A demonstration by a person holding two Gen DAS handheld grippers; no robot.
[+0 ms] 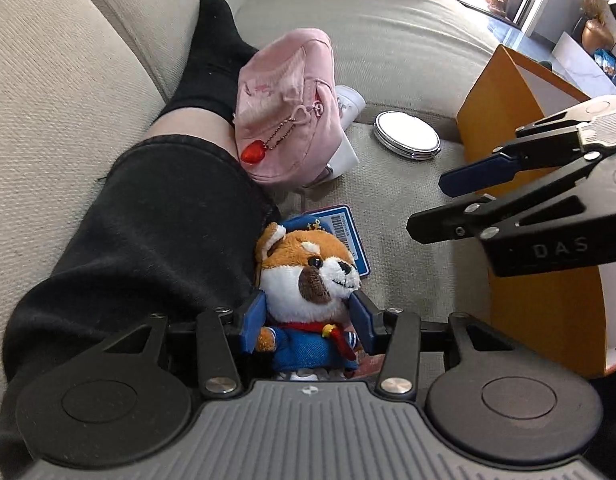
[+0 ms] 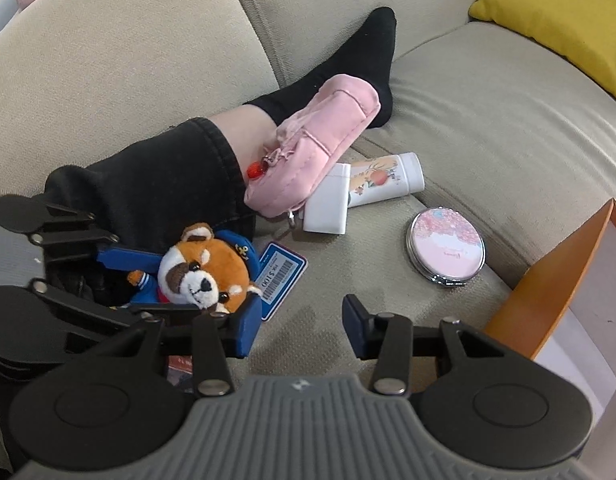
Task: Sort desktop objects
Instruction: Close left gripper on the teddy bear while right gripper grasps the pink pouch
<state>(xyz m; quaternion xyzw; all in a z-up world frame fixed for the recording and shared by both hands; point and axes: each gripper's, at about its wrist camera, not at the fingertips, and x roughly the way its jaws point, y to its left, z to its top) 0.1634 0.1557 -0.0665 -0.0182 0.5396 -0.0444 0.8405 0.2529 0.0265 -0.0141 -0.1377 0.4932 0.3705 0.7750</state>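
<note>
A plush fox toy in a blue sailor suit [image 1: 308, 280] sits between the blue pads of my left gripper [image 1: 308, 322], which is shut on its body; the toy also shows in the right wrist view [image 2: 203, 272] with a blue price tag [image 2: 277, 276] attached. My right gripper [image 2: 303, 328] is open and empty over the sofa seat, right of the toy; it shows in the left wrist view [image 1: 432, 204]. A pink pouch [image 1: 285, 108], a round compact mirror [image 2: 446, 246], a white case [image 2: 326, 200] and a peach-printed tube [image 2: 384, 178] lie on the seat.
A person's leg in black trousers and a black sock [image 1: 211, 60] lies along the sofa beside the pouch. An orange box [image 1: 508, 120] stands open at the right edge [image 2: 548, 292]. A yellow cushion [image 2: 556, 12] rests at the back.
</note>
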